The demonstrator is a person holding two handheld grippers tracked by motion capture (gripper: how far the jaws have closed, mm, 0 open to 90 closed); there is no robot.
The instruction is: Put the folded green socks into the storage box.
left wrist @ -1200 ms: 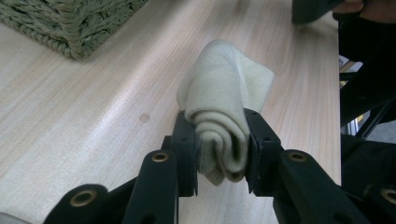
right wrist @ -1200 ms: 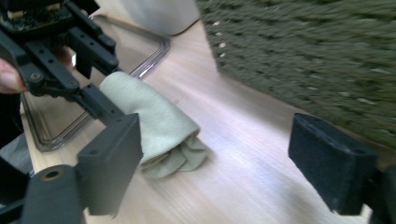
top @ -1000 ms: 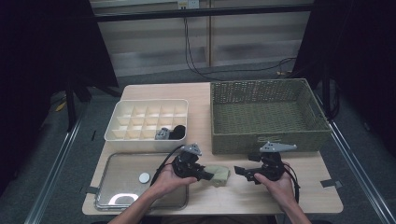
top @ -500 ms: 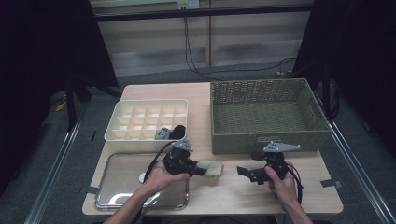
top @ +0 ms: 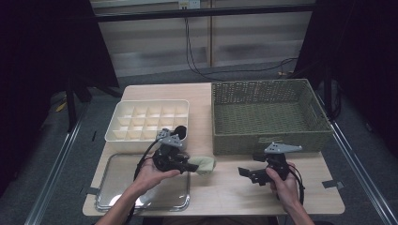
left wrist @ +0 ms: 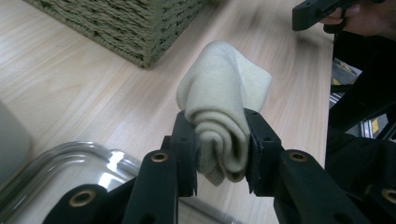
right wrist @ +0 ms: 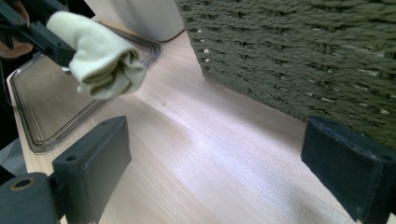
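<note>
Your left gripper (left wrist: 219,140) is clamped on the rolled cloth (left wrist: 223,107), held off the table (top: 225,192) beside the metal tray (top: 117,201); the jaws cover its near end. Your right gripper (right wrist: 219,158) stands wide apart, holding nothing, beside the wicker basket (right wrist: 299,51).

In the high view the pale wooden table (top: 220,187) is evenly lit from above while the room around it falls into deep darkness. The shiny metal tray (top: 117,197) carries soft glare, also bright along its rim in the left gripper view. Both gripper views are sharp nearby; the far background of the left one blurs.
</note>
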